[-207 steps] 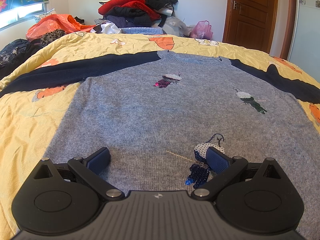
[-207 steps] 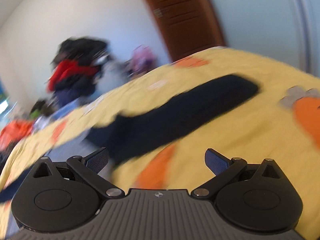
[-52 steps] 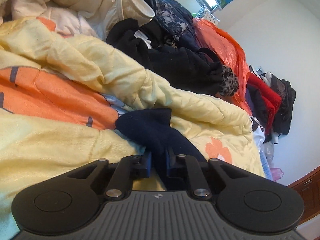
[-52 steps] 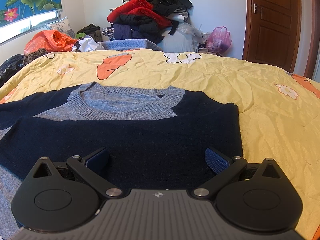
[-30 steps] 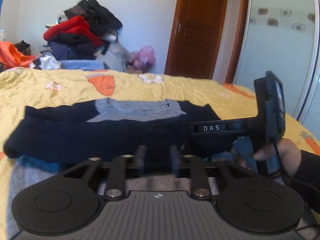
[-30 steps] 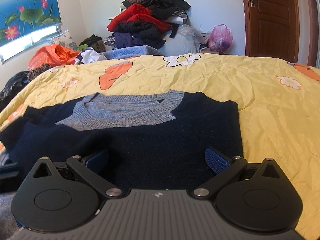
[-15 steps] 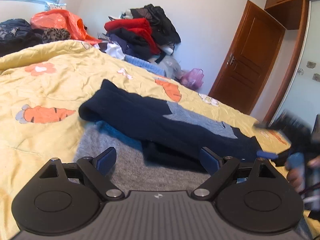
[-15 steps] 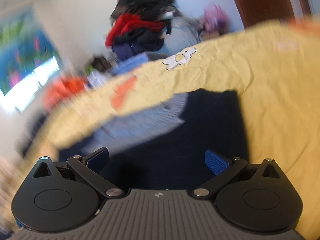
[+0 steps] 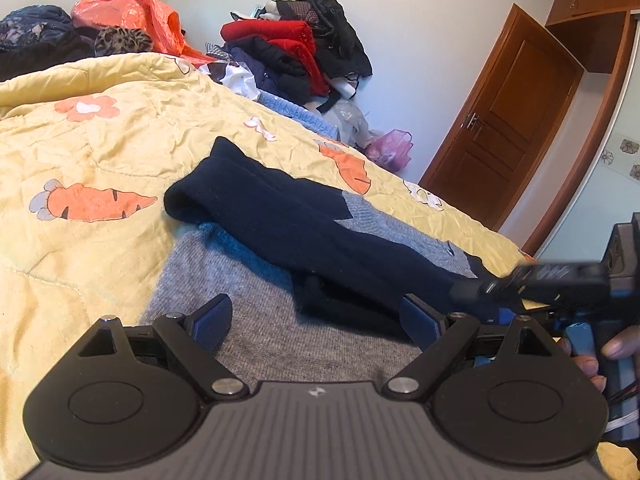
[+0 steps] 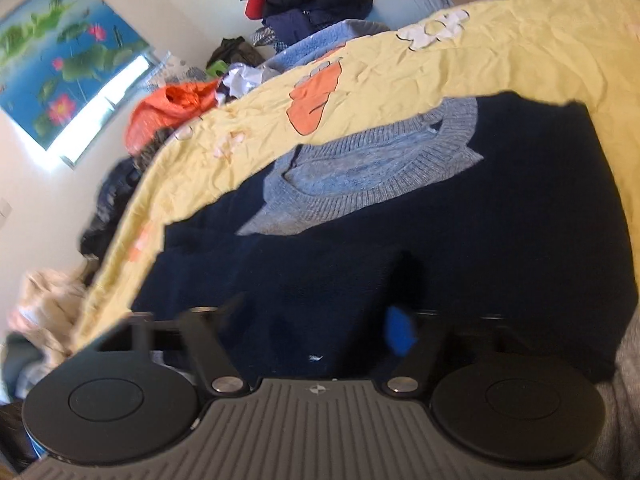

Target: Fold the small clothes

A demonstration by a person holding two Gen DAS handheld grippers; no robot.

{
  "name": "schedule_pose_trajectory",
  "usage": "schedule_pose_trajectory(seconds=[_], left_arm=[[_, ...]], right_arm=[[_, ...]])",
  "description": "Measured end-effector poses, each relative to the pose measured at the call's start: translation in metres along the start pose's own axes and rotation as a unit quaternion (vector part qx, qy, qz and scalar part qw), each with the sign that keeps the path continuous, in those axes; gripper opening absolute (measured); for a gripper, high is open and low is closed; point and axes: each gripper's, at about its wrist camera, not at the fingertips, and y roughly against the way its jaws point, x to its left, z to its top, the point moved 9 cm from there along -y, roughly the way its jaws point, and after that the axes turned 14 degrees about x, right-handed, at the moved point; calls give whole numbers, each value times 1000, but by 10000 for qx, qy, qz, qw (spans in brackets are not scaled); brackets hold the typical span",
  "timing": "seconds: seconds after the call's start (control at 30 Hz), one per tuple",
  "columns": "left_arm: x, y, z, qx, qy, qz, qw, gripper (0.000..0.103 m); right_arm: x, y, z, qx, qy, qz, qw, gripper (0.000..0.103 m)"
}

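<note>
Mid-fold, by the look of it: judged to be the sleeve stage, with the halving of the body not yet done.

Lying flat on the crumpled yellow quilt with orange carrot print [image 9: 80, 140]: a grey knitted sweater with a ribbed round collar [image 9: 256, 320], collar toward the far side, hem toward the near side. Folded in across its chest: 2 navy-blue knitted sleeves [image 9: 288, 216], overlapping just below the collar, the left fold thick and rounded at its outer edge.

Left gripper [image 9: 316, 312]: fingers spread wide, nothing between them, poised over bare grey knit near the hem.

Right gripper [image 10: 316, 320]: closing at this moment, navy sleeve cloth between the fingers. Too blurred to tell whether the pads already bite. Seen from the left wrist at the right edge of the sweater, with a hand [image 9: 600, 352] on its handle.

Next, probably: a pinch on the loose navy end at the right, a tug to lay it square, then a grip on each side of the hem to carry it up toward the collar. Calls for a shallow bite, top layer only, so as not to drag the folded sleeves askew.

Containers: 2 only, both well apart from the sweater. At the far left, a crinkled orange plastic bag [image 9: 132, 20], bulging, contents hidden. By the brown wooden door [image 9: 500, 120], a small pink plastic bag [image 9: 390, 152], contents likewise hidden. Between them, loose and unbagged, a heap of red, black and navy clothes [image 9: 296, 48].
</note>
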Motion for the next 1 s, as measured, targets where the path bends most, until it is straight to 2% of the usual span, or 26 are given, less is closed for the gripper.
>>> schedule_pose_trajectory(seconds=[0.03,0.07,0.17,0.3,0.37,0.57,0.7,0.87,0.9,0.97,1.0], left_arm=[[0,0,0,3,12,-1,10000,92],[0,0,0,2,25,1,10000,92],[1,0,0,12,56,-12,10000,92],[2,0,0,26,95,-28,9999,92],[1,-1,-1,35,103,-30,9999,92],[2,-1,-1,39,117,-34,9999,92],[2,-1,-1,38,111,-31,9999,92],[2,-1,-1,41,116,-22,9999,92],[2,-1,-1,42,115,-27,9999,92],[2,-1,-1,45,123,-21,9999,92],[2,-1,-1,44,123,-21,9999,92]], right_arm=[[-1,-1,-1,-1,183,-139,9997,20],[1,-1,0,-6,303,-210,9993,18],[10,11,8,-181,590,-277,9977,17],[17,49,31,-554,795,-172,9951,17],[10,66,41,-629,841,-274,9941,17],[-47,81,47,-428,523,-792,9946,17],[-81,69,30,-284,199,-879,9955,17],[-93,54,19,-192,47,-837,9963,17],[-94,53,18,-189,19,-802,9966,18],[-96,54,20,-238,-146,-697,9972,27],[-99,58,22,-335,-276,-622,9971,44]])
